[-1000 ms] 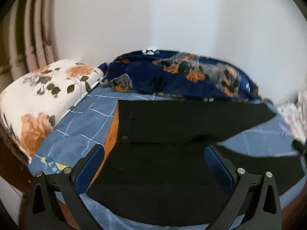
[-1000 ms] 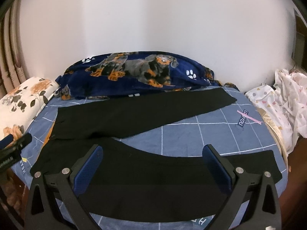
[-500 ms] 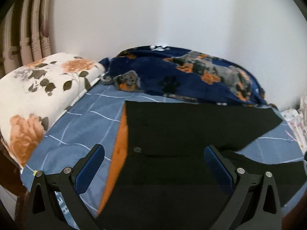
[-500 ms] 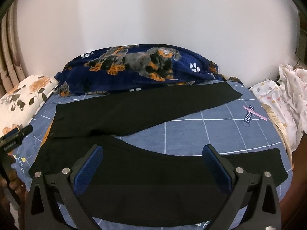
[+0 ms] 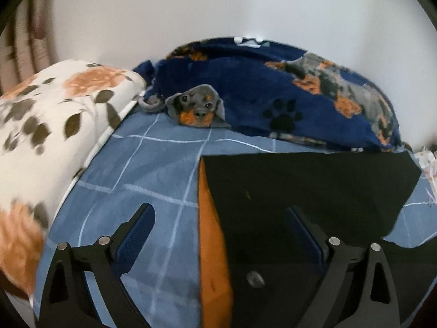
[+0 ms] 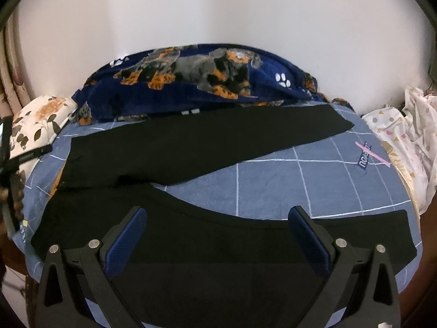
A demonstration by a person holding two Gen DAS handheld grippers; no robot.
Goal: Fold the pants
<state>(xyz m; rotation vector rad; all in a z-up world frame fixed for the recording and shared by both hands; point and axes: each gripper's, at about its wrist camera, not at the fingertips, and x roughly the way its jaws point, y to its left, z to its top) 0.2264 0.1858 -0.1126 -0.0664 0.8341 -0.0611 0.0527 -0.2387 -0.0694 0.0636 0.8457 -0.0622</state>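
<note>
Lying flat on the blue checked bedsheet (image 6: 273, 180), the black pants (image 6: 191, 147) are spread with both legs splayed apart: far leg running toward the right beside the navy dog-print blanket (image 6: 191, 79), near leg along the front edge of the bed. Waist end sits at the left of the right wrist view, with an orange lining (image 5: 210, 246) showing along the waistband edge in the left wrist view; a small metal button (image 5: 255, 278) is visible just beside it. Left gripper (image 5: 221, 229) hovers over the waistband edge, jaws wide but just been closing a little; the orange edge lies between the fingers, pads not pressing it. Right gripper (image 6: 218, 229) is spread wide above the near leg, nothing pinched. Floral pillow (image 5: 54, 125) sits left of the sheet; a white patterned cloth (image 6: 404, 136) is bunched at the right side. Left wrist view is somewhat blurred.
</note>
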